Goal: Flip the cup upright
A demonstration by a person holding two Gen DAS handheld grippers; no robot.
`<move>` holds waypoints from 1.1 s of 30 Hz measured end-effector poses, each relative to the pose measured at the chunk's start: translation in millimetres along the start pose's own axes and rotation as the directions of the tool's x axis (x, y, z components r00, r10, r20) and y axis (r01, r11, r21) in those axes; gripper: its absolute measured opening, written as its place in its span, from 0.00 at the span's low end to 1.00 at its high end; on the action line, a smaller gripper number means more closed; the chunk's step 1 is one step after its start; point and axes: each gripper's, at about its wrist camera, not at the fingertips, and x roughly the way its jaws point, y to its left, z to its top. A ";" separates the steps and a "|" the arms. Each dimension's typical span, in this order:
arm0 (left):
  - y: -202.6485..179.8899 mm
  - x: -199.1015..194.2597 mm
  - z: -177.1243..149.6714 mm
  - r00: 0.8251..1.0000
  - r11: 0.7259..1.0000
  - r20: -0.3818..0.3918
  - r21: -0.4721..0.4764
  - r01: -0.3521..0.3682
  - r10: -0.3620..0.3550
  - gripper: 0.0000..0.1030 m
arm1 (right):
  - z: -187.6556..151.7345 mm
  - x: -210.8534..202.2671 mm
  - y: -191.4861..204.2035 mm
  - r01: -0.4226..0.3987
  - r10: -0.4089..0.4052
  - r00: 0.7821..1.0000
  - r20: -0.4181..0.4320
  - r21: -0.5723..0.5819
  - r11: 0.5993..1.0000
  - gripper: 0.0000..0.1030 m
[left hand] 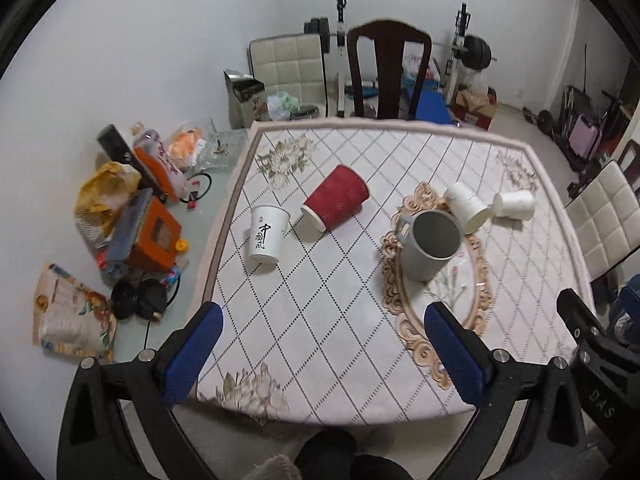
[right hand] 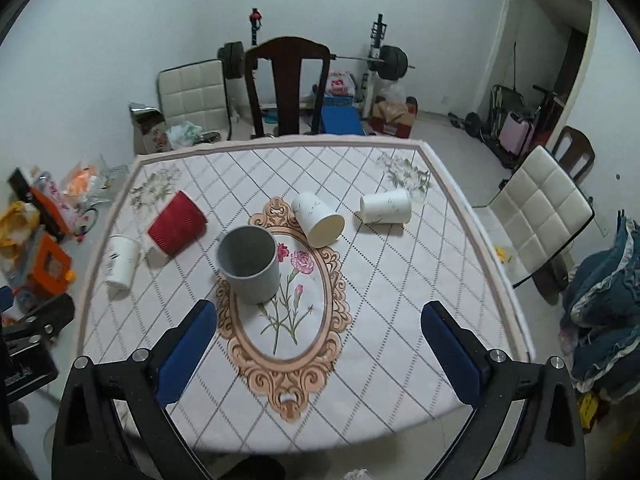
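A red ribbed paper cup [left hand: 335, 197] [right hand: 176, 224] lies on its side on the tablecloth. Two white paper cups lie on their sides: one [left hand: 467, 207] [right hand: 317, 218] beside the grey mug, one [left hand: 514, 205] [right hand: 385, 207] further right. A white cup with black characters [left hand: 267, 234] [right hand: 120, 264] stands upright at the left. A grey mug [left hand: 430, 244] [right hand: 249, 264] stands upright in the middle. My left gripper [left hand: 322, 356] and right gripper [right hand: 320, 354] are both open and empty, above the table's near edge.
The table [right hand: 460, 292] wears a quilted diamond-pattern cloth. A dark wooden chair [right hand: 287, 84] stands at the far side, a white padded chair [right hand: 538, 212] at the right. Boxes and bags [left hand: 132, 216] lie on the floor at the left. A weight bench stands behind.
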 end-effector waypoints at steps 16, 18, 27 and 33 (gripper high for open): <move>-6.3 -98.3 -33.6 0.992 1.000 0.128 -0.020 -0.005 0.007 1.00 | -13.2 -139.7 -35.3 -0.025 0.027 0.990 0.140 -0.019 1.000 1.00; -7.2 -101.5 -36.3 0.992 1.000 0.130 -0.021 -0.004 0.007 1.00 | -14.7 -145.3 -37.4 -0.021 0.024 0.989 0.143 -0.018 1.000 1.00; -7.6 -111.4 -43.9 0.989 1.000 0.145 -0.021 -0.019 0.022 1.00 | -18.2 -154.6 -37.4 -0.030 0.034 0.988 0.148 -0.029 0.999 1.00; -5.1 -113.9 -44.4 0.990 1.000 0.143 -0.024 -0.009 0.013 1.00 | -18.9 -152.0 -31.8 -0.046 0.052 0.990 0.134 -0.047 0.998 1.00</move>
